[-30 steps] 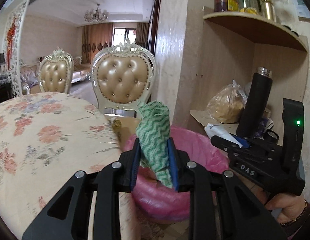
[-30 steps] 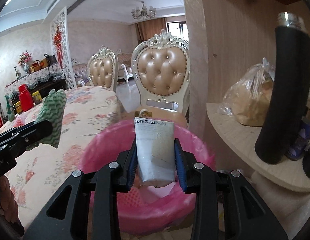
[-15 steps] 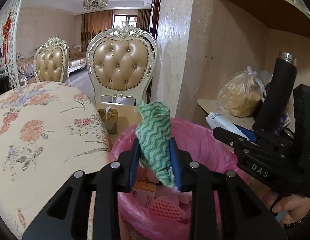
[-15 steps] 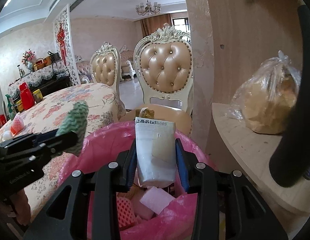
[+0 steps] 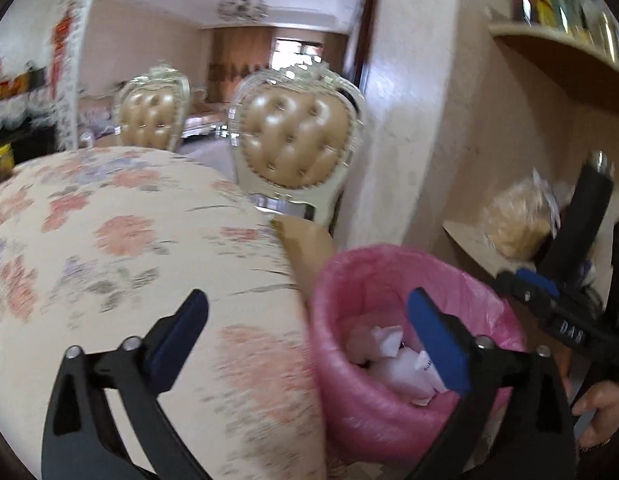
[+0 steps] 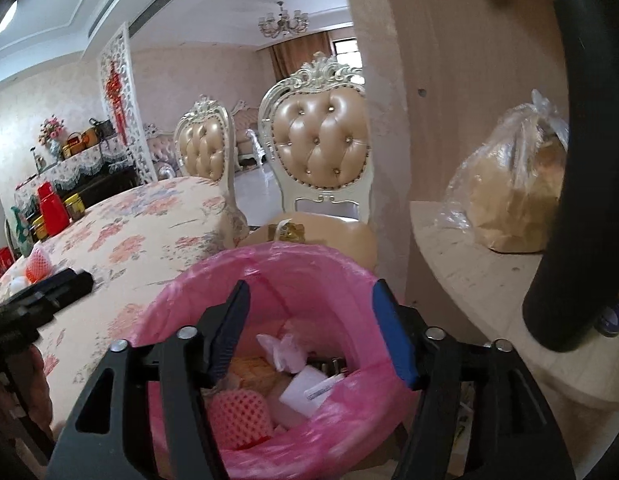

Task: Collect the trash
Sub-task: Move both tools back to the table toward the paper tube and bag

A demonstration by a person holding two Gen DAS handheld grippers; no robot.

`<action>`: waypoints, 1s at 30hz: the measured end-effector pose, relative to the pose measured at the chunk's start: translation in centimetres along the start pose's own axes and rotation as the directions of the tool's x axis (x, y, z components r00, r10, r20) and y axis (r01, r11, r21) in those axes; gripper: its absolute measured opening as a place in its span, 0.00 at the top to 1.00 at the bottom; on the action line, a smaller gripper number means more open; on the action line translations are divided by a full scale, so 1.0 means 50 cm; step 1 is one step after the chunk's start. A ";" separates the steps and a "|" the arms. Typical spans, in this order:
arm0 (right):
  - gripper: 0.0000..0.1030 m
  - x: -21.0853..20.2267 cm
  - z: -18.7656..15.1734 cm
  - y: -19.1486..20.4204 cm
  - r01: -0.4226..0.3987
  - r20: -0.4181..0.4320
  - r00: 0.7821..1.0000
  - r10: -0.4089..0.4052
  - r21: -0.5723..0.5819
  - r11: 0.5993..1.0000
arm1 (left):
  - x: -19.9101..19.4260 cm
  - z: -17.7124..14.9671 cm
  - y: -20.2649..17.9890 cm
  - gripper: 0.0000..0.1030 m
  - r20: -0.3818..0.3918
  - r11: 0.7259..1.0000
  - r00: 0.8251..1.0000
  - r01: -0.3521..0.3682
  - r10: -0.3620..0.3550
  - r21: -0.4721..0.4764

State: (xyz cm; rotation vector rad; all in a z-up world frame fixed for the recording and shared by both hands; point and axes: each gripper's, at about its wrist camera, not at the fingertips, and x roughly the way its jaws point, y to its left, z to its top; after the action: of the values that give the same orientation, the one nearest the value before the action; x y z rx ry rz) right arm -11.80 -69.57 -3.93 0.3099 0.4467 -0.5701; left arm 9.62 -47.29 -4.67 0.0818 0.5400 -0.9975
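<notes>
A bin lined with a pink bag (image 5: 341,280) (image 6: 293,276) stands between the floral table and the shelf unit. It holds white packets (image 5: 393,360), a white packet with a label (image 6: 309,390), a pink foam net (image 6: 237,412) and other scraps. My left gripper (image 5: 309,320) is open and empty, straddling the bin's left rim and the table edge. My right gripper (image 6: 309,312) is open and empty above the bin's mouth; it also shows at the right of the left wrist view (image 5: 549,312). The green cloth is out of sight.
The table with a floral cloth (image 5: 109,240) (image 6: 149,224) lies left of the bin. Two tufted chairs (image 6: 321,140) stand behind. A wooden shelf (image 6: 489,264) at right bears a black flask (image 6: 573,200) and a plastic bag (image 6: 513,196). An orange net and white balls (image 6: 33,268) lie on the table.
Both grippers have opened. The green cloth has left the left gripper and the white packet has left the right one. The left gripper has swung left toward the table.
</notes>
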 end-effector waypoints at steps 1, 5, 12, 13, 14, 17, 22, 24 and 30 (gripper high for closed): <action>0.35 -0.003 0.000 0.014 -0.008 0.000 1.000 0.008 -0.011 1.000 | -0.020 0.002 0.020 0.05 0.005 1.000 1.000 0.015 -0.015 -0.025; 0.30 -0.005 0.006 0.080 -0.058 -0.006 0.998 0.058 -0.044 0.997 | -0.075 0.006 0.088 0.05 0.015 0.997 1.000 -0.017 0.018 -0.075; 0.28 0.028 -0.010 0.289 -0.212 -0.070 0.977 0.203 -0.159 0.964 | -0.201 -0.001 0.273 0.05 0.036 0.965 0.974 -0.214 0.222 -0.149; 0.27 0.036 -0.016 0.321 -0.235 -0.085 0.971 0.223 -0.172 0.957 | -0.214 -0.004 0.295 0.05 0.032 0.957 0.965 -0.252 0.259 -0.146; 0.27 0.047 -0.024 0.364 -0.264 -0.107 0.963 0.248 -0.186 0.946 | -0.236 -0.010 0.330 0.05 0.025 0.940 0.949 -0.306 0.313 -0.148; 0.25 0.061 -0.045 0.459 -0.326 -0.148 0.943 0.298 -0.225 0.918 | -0.299 -0.029 0.429 0.05 0.008 0.892 0.907 -0.411 0.420 -0.185; 0.25 0.097 -0.087 0.659 -0.408 -0.306 0.902 0.303 -0.379 0.831 | -0.405 -0.062 0.583 0.05 -0.023 0.792 0.822 -0.556 0.569 -0.253; 0.24 0.093 -0.098 0.727 -0.408 -0.311 0.907 0.285 -0.472 0.782 | -0.451 -0.074 0.646 0.05 -0.036 0.738 0.774 -0.615 0.632 -0.276; 0.22 0.082 -0.075 0.841 -0.518 -0.319 0.850 0.418 -0.373 0.770 | -0.563 -0.097 0.782 0.05 -0.058 0.614 0.672 -0.705 0.738 -0.355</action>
State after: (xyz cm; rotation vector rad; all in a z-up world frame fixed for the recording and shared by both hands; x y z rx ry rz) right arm 14.44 -36.26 -2.50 0.0301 0.6731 0.0779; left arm 27.70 -2.42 -2.63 -0.0677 0.5219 -0.0835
